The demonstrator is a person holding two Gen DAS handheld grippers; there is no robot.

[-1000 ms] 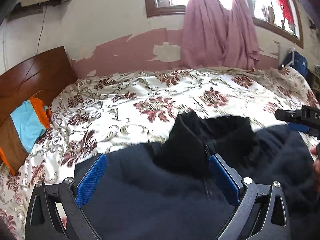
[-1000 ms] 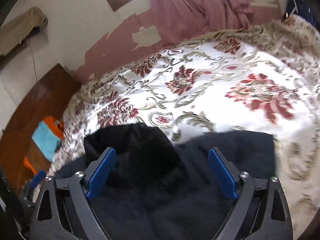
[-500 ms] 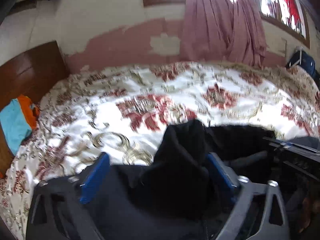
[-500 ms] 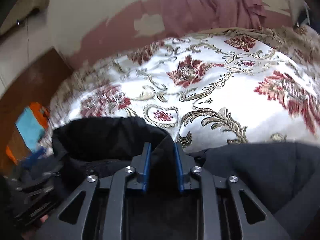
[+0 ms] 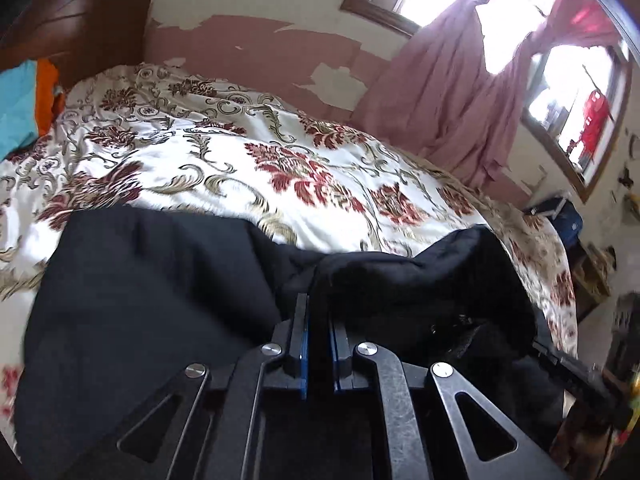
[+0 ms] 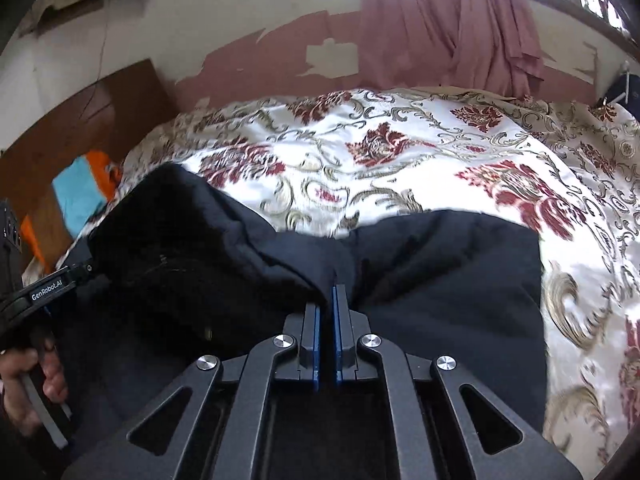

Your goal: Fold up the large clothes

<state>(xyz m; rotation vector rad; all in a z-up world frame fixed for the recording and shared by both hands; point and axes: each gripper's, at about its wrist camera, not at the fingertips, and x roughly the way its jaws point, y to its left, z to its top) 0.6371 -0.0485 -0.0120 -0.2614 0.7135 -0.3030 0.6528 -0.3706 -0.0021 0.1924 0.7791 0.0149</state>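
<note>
A large dark navy garment (image 5: 152,288) with a black hood (image 5: 420,276) lies on the near part of a floral bedspread (image 5: 240,160). My left gripper (image 5: 318,300) is shut on a fold of the garment near the hood, dark cloth pinched between its blue pads. In the right wrist view the same garment (image 6: 440,280) spreads across the bed, hood (image 6: 180,232) bunched to the left. My right gripper (image 6: 330,292) is shut on the garment's upper edge. The left gripper's body and a hand (image 6: 32,384) show at that view's left edge.
A wooden headboard (image 5: 76,20) with a turquoise and orange cloth (image 5: 24,100) stands at the left. A pink curtain (image 5: 460,92) hangs under windows on the peeling far wall. A blue bag (image 5: 560,216) and clutter sit past the bed's right side.
Both grippers went from wide open over the garment to shut on its cloth. Both views rolled and dropped closer to the garment.
</note>
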